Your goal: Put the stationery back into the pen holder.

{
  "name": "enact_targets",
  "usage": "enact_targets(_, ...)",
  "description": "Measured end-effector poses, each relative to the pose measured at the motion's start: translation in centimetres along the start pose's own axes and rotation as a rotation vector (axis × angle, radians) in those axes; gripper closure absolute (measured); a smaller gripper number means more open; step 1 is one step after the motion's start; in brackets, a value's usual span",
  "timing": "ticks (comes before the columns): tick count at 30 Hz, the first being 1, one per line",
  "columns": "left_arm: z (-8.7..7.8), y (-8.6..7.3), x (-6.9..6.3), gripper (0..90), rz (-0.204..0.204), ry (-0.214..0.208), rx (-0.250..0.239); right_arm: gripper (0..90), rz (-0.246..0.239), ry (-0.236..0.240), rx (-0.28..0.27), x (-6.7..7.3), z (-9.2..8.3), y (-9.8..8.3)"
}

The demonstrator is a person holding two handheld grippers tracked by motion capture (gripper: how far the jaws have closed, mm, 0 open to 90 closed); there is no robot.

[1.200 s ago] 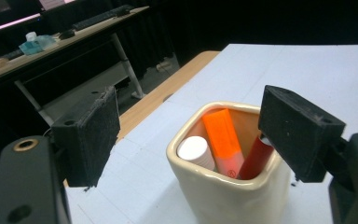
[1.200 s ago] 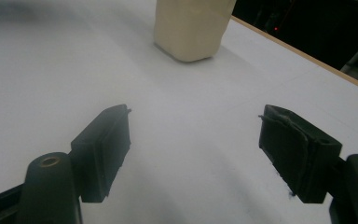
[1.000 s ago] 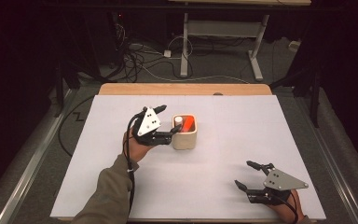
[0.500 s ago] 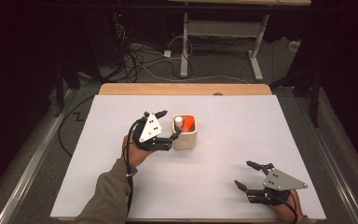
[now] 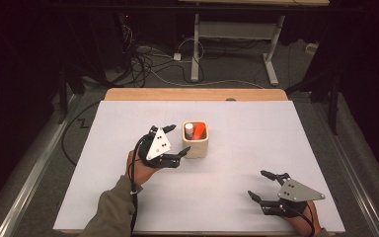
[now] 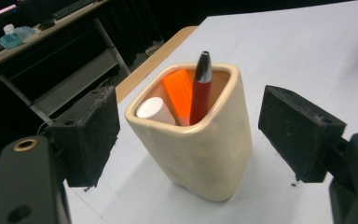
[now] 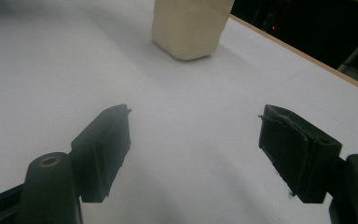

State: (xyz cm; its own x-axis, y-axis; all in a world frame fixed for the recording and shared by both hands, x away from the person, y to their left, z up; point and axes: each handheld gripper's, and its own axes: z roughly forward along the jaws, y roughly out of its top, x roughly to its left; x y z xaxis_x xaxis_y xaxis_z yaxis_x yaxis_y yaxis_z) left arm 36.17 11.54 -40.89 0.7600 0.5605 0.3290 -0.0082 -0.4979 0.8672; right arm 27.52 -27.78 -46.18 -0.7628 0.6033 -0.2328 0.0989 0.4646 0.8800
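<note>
Left gripper (image 5: 176, 139) is spread wide, jaws on either side of the cream cup (image 6: 193, 140) but not touching it. The cup sits around the middle of the white surface (image 5: 237, 187), holding a red pen (image 6: 200, 88), an orange thing (image 6: 177, 88) and a white-capped tube (image 6: 153, 108). Right gripper (image 5: 262, 185) gapes wide too, holding nothing, near the front right corner. No readable writing anywhere.

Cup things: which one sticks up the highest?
The red pen with the black tip. It rises above the cup rim, while the orange marker and white cap stay below it.
</note>
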Motion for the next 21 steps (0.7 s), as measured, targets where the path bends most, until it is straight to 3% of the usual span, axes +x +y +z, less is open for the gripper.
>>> enact_targets(21,-1.2,-1.8,-3.2,20.1,0.057,-0.003,0.035,25.4,-0.023,-0.008,-0.006,0.3,-0.1,0.2)
